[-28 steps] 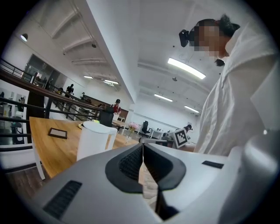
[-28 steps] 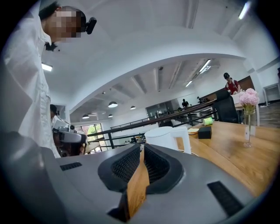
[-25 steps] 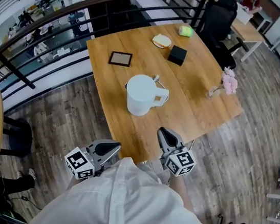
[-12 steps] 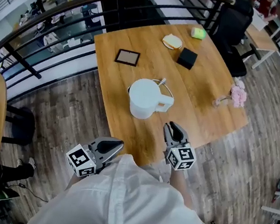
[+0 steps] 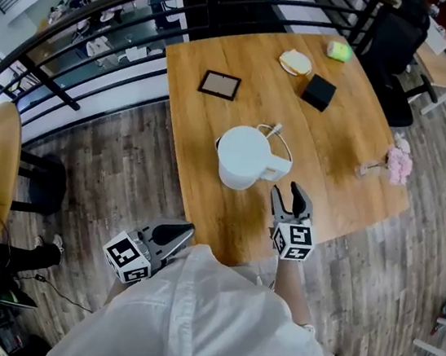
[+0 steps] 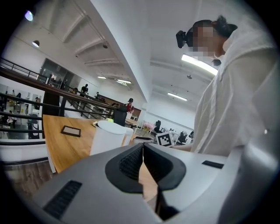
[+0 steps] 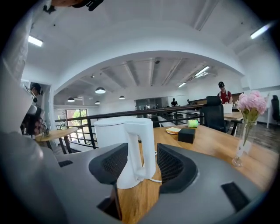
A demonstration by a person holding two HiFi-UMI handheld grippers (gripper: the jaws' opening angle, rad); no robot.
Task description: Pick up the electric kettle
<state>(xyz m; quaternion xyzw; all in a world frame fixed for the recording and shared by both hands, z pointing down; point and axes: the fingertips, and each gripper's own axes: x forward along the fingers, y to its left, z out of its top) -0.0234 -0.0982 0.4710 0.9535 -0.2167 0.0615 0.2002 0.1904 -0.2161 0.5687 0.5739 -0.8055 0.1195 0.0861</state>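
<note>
R tool point(image 5: 287, 194), jaws just opened wide, nothing gripped, aims its gap at handle point(image 7: 141, 146) of white kettle point(image 5: 242, 156) standing mid table point(image 5: 353, 134), prob. to clamp; L tool point(image 5: 175, 239) clenched, idle.

Here's the wearer in a loose white cloth shirt point(image 5: 202, 326), creased across the shoulders, its long sleeve point(image 6: 236, 100) cut wide. Just ahead of the shirt on its left comes the left gripper point(image 5: 185, 230): smooth grey shell, black ribbed pads point(image 6: 130, 162), a white cube with black square markers point(image 5: 127, 257) at its rear. Ahead of the shirt on its right, the right gripper point(image 5: 287, 195) has the same grey shell and ribbed pads point(image 7: 171, 166), with a marker cube point(image 5: 293, 240) of its own. Above the shirt sits a black head-mounted camera point(image 6: 183, 37).
</note>
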